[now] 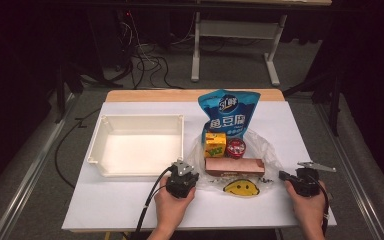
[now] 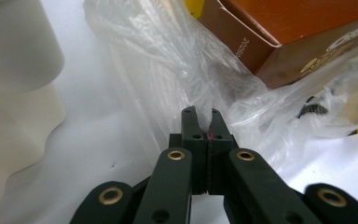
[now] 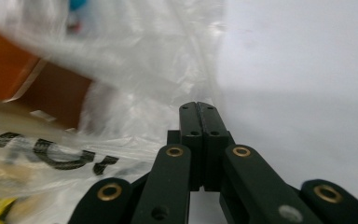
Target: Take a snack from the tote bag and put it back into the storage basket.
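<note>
White surface is carrying a clear plastic bag (image 1: 260, 145) of snacks beside an empty tray (image 1: 140, 145), with left tool (image 2: 200, 116) and right tool (image 3: 199, 112) both pinching shut on its edges, likely needing pulling apart next.

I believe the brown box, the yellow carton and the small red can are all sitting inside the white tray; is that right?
Not quite. The brown box, yellow carton and small red can sit on the clear plastic bag, right of the white tray, as the high view shows.
</note>
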